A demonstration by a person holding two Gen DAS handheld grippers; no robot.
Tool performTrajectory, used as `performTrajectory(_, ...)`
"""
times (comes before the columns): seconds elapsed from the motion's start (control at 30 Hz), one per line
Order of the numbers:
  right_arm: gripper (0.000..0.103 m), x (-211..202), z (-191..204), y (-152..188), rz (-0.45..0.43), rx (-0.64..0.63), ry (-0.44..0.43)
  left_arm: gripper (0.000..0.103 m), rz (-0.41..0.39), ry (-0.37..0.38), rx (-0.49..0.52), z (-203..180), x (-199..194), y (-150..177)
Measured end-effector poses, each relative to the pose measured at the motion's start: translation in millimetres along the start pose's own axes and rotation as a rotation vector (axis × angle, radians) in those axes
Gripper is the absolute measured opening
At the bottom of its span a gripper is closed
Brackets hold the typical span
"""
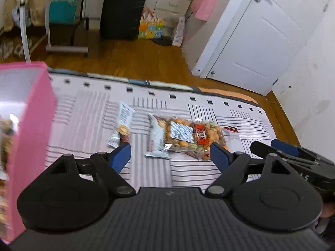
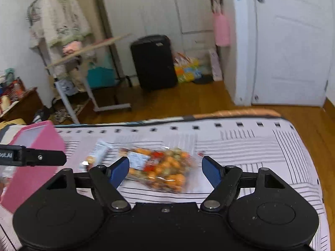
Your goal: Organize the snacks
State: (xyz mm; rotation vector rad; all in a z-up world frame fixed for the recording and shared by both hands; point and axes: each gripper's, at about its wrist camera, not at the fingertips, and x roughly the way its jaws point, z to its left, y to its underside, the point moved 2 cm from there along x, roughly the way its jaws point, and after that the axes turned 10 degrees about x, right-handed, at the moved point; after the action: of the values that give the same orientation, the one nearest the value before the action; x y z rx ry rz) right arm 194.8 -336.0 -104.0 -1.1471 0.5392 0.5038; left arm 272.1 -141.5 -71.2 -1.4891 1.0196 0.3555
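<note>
A clear bag of orange and green coated nuts (image 1: 192, 139) lies on the striped bedspread (image 1: 88, 108), with a white snack packet (image 1: 157, 138) at its left and a second white packet (image 1: 122, 123) further left. A pink box (image 1: 31, 125) stands at the left with snacks inside. My left gripper (image 1: 170, 154) is open and empty above the bed, just short of the packets. My right gripper (image 2: 165, 168) is open and empty, with the nut bag (image 2: 161, 169) between its blue fingers (image 2: 119, 170) in view. The pink box (image 2: 37, 161) and a white packet (image 2: 98, 152) show at left.
The right gripper's body (image 1: 293, 159) sits close at the right of the left one; the left gripper's side (image 2: 31, 158) crosses in front of the pink box. Beyond the bed's far edge (image 1: 167, 83) are wooden floor, a black suitcase (image 1: 122, 10), a rack (image 1: 62, 21) and a white door (image 1: 261, 37).
</note>
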Motion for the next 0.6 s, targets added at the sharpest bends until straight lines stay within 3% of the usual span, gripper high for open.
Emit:
performTrajectory(0.23, 0.076, 42, -25, 12, 0.046, 0.005, 0.025, 0.075, 0.028, 0.057, -0.101, -14, 60, 20)
performTrajectory(0.47, 0.062, 69, -44, 15, 0.067, 0.117, -0.012, 0.073, -0.007, 0.026, -0.103, -14, 85, 26)
performTrajectory(0.53, 0.057, 74, -48, 15, 0.068, 0.152, -0.016, 0.073, -0.011, 0.036, -0.130, -9, 88, 25)
performTrajectory(0.6, 0.043, 78, -51, 16, 0.078, 0.184, -0.024, 0.071, -0.001, 0.056, -0.154, -6, 94, 27)
